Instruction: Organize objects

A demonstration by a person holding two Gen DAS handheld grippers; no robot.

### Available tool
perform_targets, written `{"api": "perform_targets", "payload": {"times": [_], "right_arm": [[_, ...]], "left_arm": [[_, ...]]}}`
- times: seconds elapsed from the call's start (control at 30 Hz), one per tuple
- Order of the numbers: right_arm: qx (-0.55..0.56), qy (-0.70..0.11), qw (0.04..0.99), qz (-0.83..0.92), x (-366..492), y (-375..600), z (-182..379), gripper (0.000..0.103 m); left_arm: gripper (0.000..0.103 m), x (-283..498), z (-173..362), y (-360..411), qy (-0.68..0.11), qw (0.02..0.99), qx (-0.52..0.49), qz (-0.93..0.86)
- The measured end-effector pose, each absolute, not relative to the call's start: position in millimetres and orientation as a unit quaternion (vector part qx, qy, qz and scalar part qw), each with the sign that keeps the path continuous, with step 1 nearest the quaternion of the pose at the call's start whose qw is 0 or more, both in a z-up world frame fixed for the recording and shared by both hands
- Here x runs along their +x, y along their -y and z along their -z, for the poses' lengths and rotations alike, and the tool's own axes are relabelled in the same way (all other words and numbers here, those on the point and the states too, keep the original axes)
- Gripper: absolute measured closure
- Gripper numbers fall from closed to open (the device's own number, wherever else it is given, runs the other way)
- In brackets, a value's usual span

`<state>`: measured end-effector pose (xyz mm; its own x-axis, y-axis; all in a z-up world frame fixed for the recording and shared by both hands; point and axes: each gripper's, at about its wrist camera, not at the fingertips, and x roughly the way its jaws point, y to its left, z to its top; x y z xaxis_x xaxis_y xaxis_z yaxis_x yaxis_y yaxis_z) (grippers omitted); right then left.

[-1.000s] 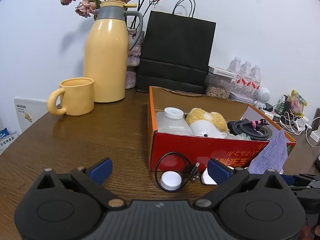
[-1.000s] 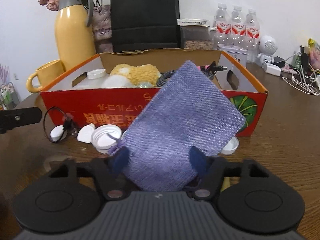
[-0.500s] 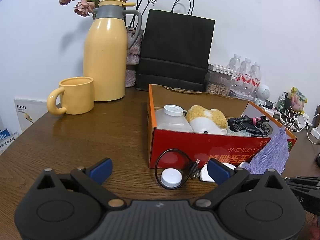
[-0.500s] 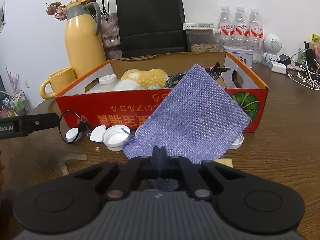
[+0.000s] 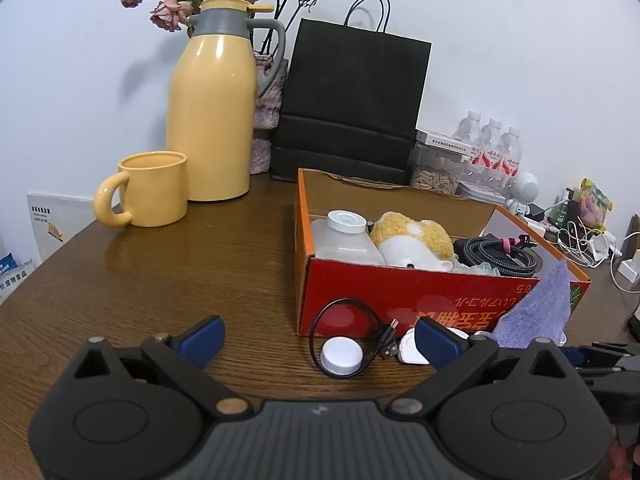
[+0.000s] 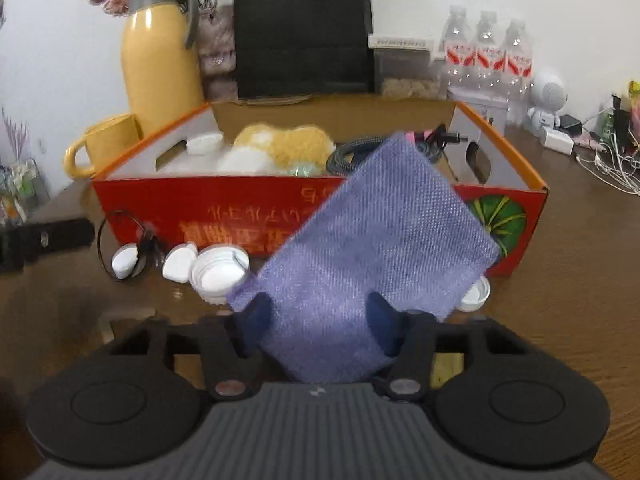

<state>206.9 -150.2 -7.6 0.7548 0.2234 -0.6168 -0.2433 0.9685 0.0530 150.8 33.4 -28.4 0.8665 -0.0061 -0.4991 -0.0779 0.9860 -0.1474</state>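
A purple woven pouch [image 6: 372, 268] leans against the front of the red cardboard box [image 6: 224, 216]; it also shows in the left wrist view [image 5: 540, 312]. My right gripper [image 6: 320, 320] is open, its fingers on either side of the pouch's lower end. My left gripper [image 5: 320, 338] is open and empty above the table, in front of the box [image 5: 360, 292]. The box holds a white-capped jar [image 5: 344, 236], a plush toy [image 5: 412, 240] and a coiled black cable [image 5: 500, 254]. White caps [image 6: 218, 270] and a thin looped USB cable [image 5: 348, 336] lie before the box.
A yellow thermos [image 5: 212, 100], yellow mug [image 5: 152, 188], flower vase, black paper bag [image 5: 352, 100], water bottles [image 5: 492, 152] and a white robot toy [image 5: 524, 192] stand behind the box. Chargers and cords clutter the far right.
My right gripper shut on the pouch half a second ago and now stands open again around it. The view is blurred with motion. The left gripper has barely moved.
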Motion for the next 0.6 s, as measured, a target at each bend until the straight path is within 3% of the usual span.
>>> {"api": "perform_targets", "payload": {"times": [0.07, 0.17, 0.4, 0.43, 0.5, 0.53, 0.57, 0.6], "right_arm": [[-0.017, -0.330, 0.934, -0.138, 200.7, 152.8, 6.7, 0.074], [-0.022, -0.329, 0.932, -0.149, 188.3, 158.1, 7.0, 0.082], [-0.019, -0.334, 0.927, -0.168, 164.5, 168.3, 4.2, 0.083], [-0.011, -0.333, 0.928, -0.169, 163.6, 171.2, 3.1, 0.079], [0.008, -0.320, 0.933, -0.161, 160.0, 176.6, -1.9, 0.049], [0.011, -0.310, 0.938, -0.153, 158.0, 177.9, -5.3, 0.013], [0.010, -0.300, 0.943, -0.142, 157.0, 178.2, -8.4, 0.001], [0.006, -0.293, 0.946, -0.137, 157.1, 177.4, -9.9, 0.000]], "left_arm": [[0.002, 150.3, 28.1, -33.2, -0.257, 0.963, -0.081, -0.016], [0.002, 149.0, 27.3, -32.9, -0.254, 0.964, -0.081, -0.015], [0.002, 150.2, 28.6, -33.0, -0.256, 0.963, -0.080, -0.018], [0.002, 150.1, 28.8, -33.1, -0.256, 0.963, -0.080, -0.019], [0.002, 149.9, 28.8, -33.6, -0.256, 0.963, -0.081, -0.021], [0.002, 149.9, 28.9, -34.1, -0.256, 0.963, -0.082, -0.021], [0.002, 150.1, 29.1, -34.4, -0.256, 0.963, -0.083, -0.021], [0.002, 150.0, 29.2, -34.5, -0.257, 0.963, -0.082, -0.021]]}}
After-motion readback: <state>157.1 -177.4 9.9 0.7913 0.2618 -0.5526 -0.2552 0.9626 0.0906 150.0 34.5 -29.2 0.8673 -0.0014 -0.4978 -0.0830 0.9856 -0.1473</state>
